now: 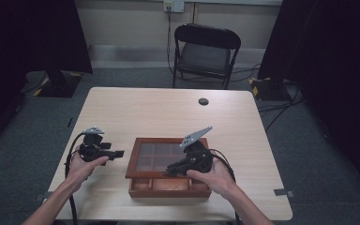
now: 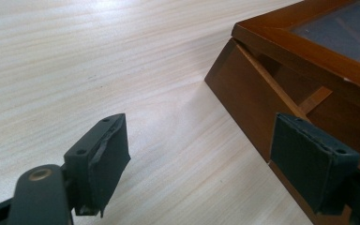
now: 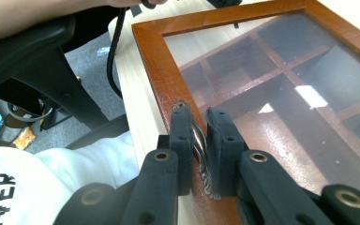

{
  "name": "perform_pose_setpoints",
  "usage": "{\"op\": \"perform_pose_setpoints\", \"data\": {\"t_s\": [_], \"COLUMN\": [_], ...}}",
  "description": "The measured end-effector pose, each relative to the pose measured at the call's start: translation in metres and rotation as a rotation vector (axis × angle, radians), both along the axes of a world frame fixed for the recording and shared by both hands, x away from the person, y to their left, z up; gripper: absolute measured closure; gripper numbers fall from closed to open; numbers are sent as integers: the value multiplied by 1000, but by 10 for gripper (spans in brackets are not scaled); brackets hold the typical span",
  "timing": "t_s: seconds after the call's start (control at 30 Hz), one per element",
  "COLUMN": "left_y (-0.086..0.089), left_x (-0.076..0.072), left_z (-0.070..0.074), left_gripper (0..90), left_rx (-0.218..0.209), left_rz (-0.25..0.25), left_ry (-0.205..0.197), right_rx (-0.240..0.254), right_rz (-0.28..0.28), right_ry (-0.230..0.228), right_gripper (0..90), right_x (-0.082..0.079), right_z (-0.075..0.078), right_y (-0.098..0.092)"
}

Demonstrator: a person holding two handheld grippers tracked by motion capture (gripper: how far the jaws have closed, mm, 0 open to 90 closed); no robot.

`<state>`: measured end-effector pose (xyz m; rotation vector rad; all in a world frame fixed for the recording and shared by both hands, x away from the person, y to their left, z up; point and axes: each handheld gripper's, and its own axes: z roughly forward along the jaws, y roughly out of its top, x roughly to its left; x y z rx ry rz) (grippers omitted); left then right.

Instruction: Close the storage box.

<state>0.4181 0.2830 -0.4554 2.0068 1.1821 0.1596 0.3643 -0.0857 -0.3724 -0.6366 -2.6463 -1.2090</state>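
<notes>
Jaws spread on the left gripper [image 1: 118,153], which is hovering just beside the wooden box [image 1: 168,187] on the worktop [image 1: 168,108]. Moving right, the glass-paned lid [image 1: 161,157] is sitting raised and tilted, with the right gripper [image 1: 168,171] pinching its metal handle [image 3: 200,154] at the front edge.

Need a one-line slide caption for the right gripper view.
Right hand-held gripper shut on the metal handle of the wooden box's glass-paned lid, lid partly raised.

The claw [image 3: 200,140] pads hide most of a small metal handle [image 3: 201,154].
</notes>
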Motion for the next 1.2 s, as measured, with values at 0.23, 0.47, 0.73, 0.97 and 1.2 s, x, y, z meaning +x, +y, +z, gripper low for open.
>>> {"op": "perform_pose_setpoints", "data": {"t_s": [0.23,0.47,0.73,0.97,1.2], "left_y": [-1,1,2,3,2], "left_x": [1,1,1,0,1], "left_z": [-1,0,1,1,1], "left_gripper": [194,195,196,197,198], "left_rx": [-5,-7,-5,-7,-7], "left_rz": [5,7,14,16,12], "left_ry": [1,-4,-5,-6,-6], "right_rx": [-11,-38,-58,-71,-87], "right_rz": [9,21,21,26,22], "right_ry": [-11,16,13,24,38], "right_gripper": [819,822,824,825,825], "right_x": [-5,-8,-11,-11,-11], "right_z": [-9,-24,-37,-46,-55], "right_y": [5,11,17,19,22]}}
